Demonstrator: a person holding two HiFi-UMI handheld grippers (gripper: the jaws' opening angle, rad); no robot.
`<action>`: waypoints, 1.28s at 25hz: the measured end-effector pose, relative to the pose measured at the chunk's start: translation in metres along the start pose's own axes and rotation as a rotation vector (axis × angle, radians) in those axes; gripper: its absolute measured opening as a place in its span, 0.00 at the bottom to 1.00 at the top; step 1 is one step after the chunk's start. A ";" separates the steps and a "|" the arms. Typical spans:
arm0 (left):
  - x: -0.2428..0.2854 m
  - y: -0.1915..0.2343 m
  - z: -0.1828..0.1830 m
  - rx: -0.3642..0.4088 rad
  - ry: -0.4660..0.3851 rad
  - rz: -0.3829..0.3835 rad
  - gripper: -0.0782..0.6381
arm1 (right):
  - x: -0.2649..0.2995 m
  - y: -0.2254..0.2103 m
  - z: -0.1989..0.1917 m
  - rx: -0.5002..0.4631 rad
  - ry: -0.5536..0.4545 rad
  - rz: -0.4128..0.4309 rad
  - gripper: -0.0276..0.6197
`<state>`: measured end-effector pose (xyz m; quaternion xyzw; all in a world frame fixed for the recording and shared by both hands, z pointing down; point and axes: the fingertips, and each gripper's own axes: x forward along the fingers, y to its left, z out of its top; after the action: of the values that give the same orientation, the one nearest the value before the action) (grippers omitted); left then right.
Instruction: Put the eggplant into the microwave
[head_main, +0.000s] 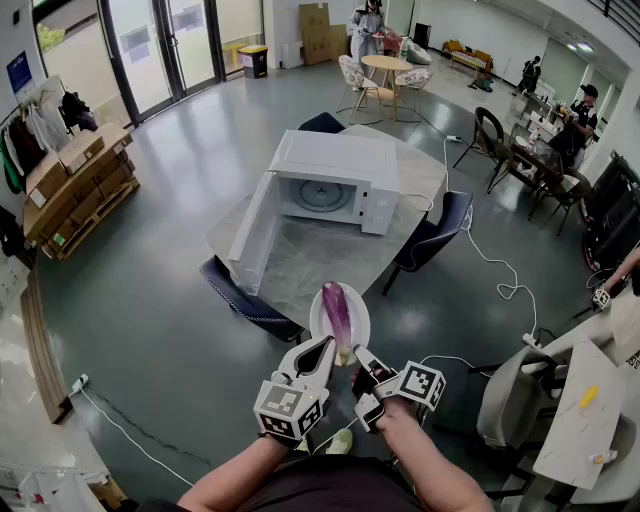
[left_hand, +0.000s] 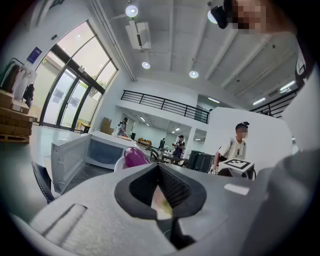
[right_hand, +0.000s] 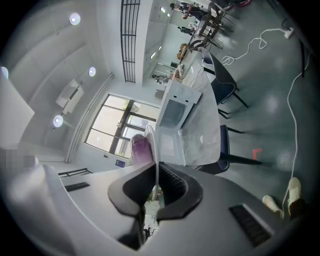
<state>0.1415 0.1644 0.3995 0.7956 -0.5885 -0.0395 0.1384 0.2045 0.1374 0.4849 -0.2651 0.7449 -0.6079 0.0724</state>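
A purple eggplant (head_main: 337, 311) lies on a white plate (head_main: 356, 325) held in the air just short of the table's near corner. My left gripper (head_main: 322, 351) is shut on the plate's near left rim. My right gripper (head_main: 360, 357) is shut on its near right rim. The white microwave (head_main: 335, 184) stands on the grey table (head_main: 322, 262) farther ahead, its door (head_main: 254, 232) swung open to the left. The left gripper view shows the eggplant (left_hand: 134, 156) past the jaws and the microwave (left_hand: 95, 150) beyond. The right gripper view shows the plate (right_hand: 151, 143) edge-on beside the eggplant (right_hand: 141, 149).
Dark blue chairs (head_main: 250, 302) stand at the table's near left, at its right (head_main: 432, 235) and behind it. A white cable (head_main: 505, 283) trails over the floor to the right. Boxes on pallets (head_main: 80, 180) sit far left. People sit at tables far right.
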 end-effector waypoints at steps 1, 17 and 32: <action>-0.001 -0.001 0.000 0.000 -0.001 0.001 0.12 | 0.000 0.002 -0.001 0.006 -0.001 0.012 0.08; -0.007 -0.002 0.001 0.001 -0.008 0.005 0.12 | -0.003 0.008 -0.006 0.026 -0.003 0.048 0.08; -0.022 0.031 0.010 0.002 -0.032 0.011 0.12 | 0.024 0.012 -0.013 0.095 -0.052 0.023 0.08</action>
<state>0.1041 0.1752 0.3960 0.7919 -0.5948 -0.0506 0.1284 0.1748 0.1384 0.4822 -0.2685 0.7160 -0.6348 0.1114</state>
